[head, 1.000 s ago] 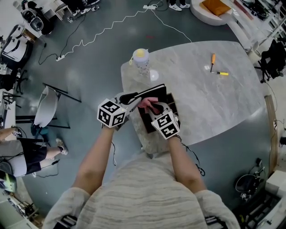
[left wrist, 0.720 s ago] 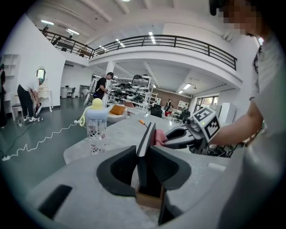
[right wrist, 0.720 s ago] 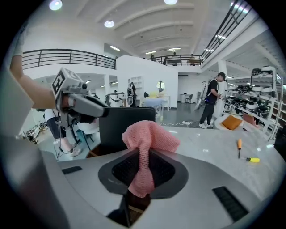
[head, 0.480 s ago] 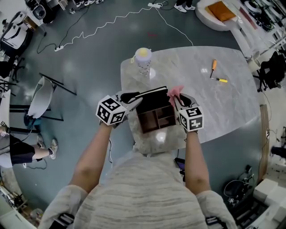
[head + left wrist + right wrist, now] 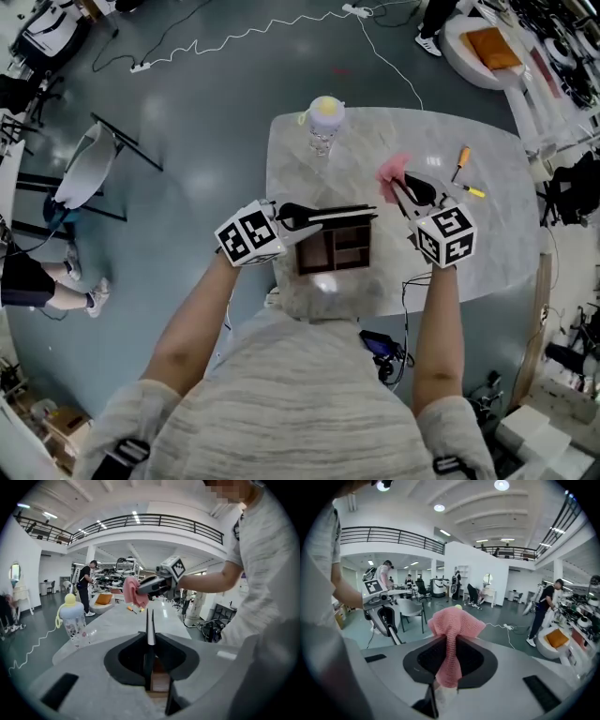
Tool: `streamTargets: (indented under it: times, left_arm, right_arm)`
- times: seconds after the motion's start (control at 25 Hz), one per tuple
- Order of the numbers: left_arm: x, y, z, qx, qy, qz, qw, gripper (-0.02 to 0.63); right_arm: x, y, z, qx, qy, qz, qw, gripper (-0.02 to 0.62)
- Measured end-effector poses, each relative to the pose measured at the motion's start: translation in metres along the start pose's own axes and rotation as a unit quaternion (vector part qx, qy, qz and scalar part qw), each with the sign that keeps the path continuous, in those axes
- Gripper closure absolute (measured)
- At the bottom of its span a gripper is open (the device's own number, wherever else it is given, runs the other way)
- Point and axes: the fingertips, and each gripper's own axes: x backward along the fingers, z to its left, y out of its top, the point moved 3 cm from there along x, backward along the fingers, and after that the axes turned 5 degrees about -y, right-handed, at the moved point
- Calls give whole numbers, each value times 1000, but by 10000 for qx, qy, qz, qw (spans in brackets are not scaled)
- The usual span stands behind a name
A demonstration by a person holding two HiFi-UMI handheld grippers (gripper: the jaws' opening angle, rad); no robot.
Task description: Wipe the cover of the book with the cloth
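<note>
Left gripper [image 5: 289,217] is closing its jaws on the thin cover [image 5: 339,212], held raised over the book [image 5: 339,255]. Right gripper [image 5: 403,187] is clamped on the pink cloth [image 5: 394,172], well apart. Wiping's pending, I'd say: cloth must swing onto the cover.

Book [image 5: 333,213] and wooden box [image 5: 335,251] block the near edge; tabletop [image 5: 375,141] beyond open

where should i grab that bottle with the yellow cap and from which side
Grip the bottle across its clear body, just below the yellow cap, jaws level. It stands upright with round, even sides, so a side grasp probably seats best. Come from the person's side: open table lies there, while the far edge is close behind it, so close gently.
</note>
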Motion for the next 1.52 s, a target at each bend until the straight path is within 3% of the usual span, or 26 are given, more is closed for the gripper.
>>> streamTargets:
  times: [0.12, 0.24, 0.36, 0.72, 0.92, 1.08, 1.36, 1.52]
  left_arm:
    - [-1, 4, -10, -319, 34, 68, 9995, 529]
    - [1, 5, -17, -431, 168, 29, 9989, 529]
    - [1, 4, -31, -673, 235, 101, 9974, 529]
    - [6, 19, -85, -1573, 483, 98, 9863, 529]
    - [10, 10, -104, -1625, 433, 94, 9857, 528]
    - [5, 10, -108, -1580, 428, 60, 9865, 526]
    - [5, 4, -115, -1683, 396, 128, 9849, 525]
    - [6, 2, -116, -1685, 388, 145, 9848, 525]
  right_arm:
    - [-8, 18, 17, 713, 733, 224, 9945, 546]
    - [-19, 25, 40, 1305, 1540, 683, 9770, 546]
    - [-26, 28, 59, 1605, 2039, 953, 9610, 546]
    - [-11, 34, 81, 1571, 2815, 1211, 9388, 546]
    - [14, 24, 115, 1493, 3709, 1804, 8987, 546]
    - [26, 7, 132, 1454, 4038, 2185, 8764, 546]
    - [10, -12, 171, 1373, 4156, 2306, 8690, 546]
    - [-6, -11, 193, 1267, 4092, 2108, 8787, 546]
